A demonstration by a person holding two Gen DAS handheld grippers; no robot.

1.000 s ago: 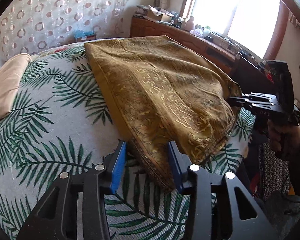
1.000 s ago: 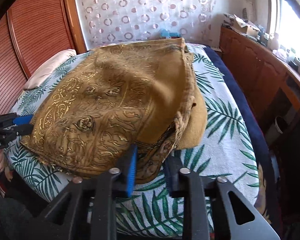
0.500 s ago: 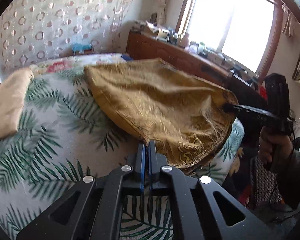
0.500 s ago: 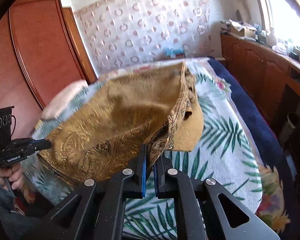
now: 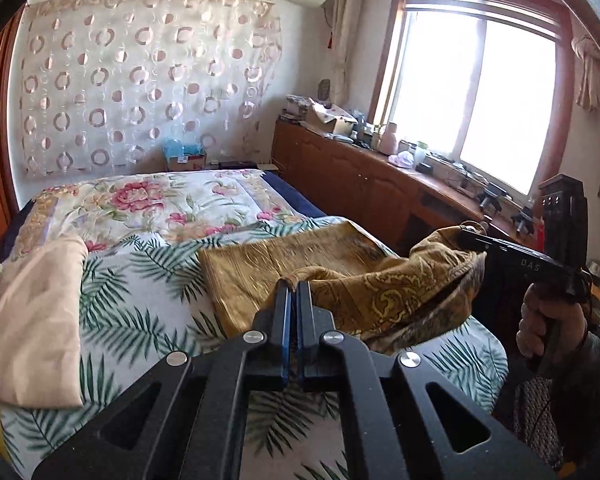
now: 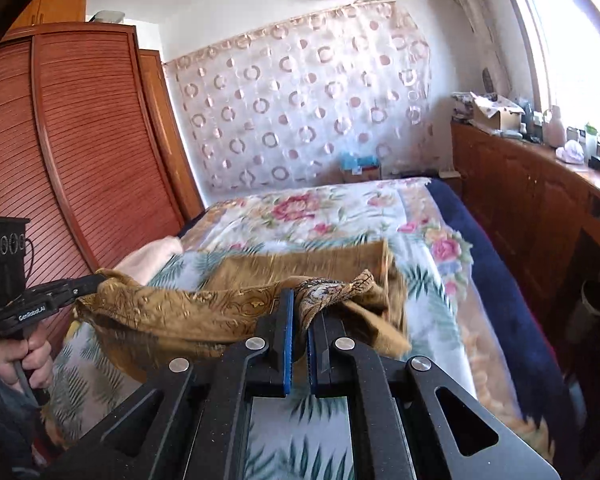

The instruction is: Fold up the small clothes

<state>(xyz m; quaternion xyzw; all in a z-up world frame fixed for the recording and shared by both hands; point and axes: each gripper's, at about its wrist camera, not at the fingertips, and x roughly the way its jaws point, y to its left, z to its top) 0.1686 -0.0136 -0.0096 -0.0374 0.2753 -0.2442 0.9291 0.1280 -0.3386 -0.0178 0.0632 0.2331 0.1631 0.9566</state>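
A gold-brown patterned cloth lies partly on the palm-leaf bedspread, its near edge lifted off the bed. My left gripper is shut on the cloth's near left corner. My right gripper is shut on the near right corner. The raised edge hangs slack between the two grippers. The right gripper also shows in the left wrist view, and the left gripper in the right wrist view. The far part of the cloth rests flat on the bed.
A beige folded cloth lies at the bed's left side. A floral quilt covers the far end. A wooden cabinet with clutter runs under the window on the right. A louvred wardrobe stands on the left.
Both grippers shut on the cloth's near corners and have lifted them up and forward over the bed. The near edge now hangs folded toward the far part.
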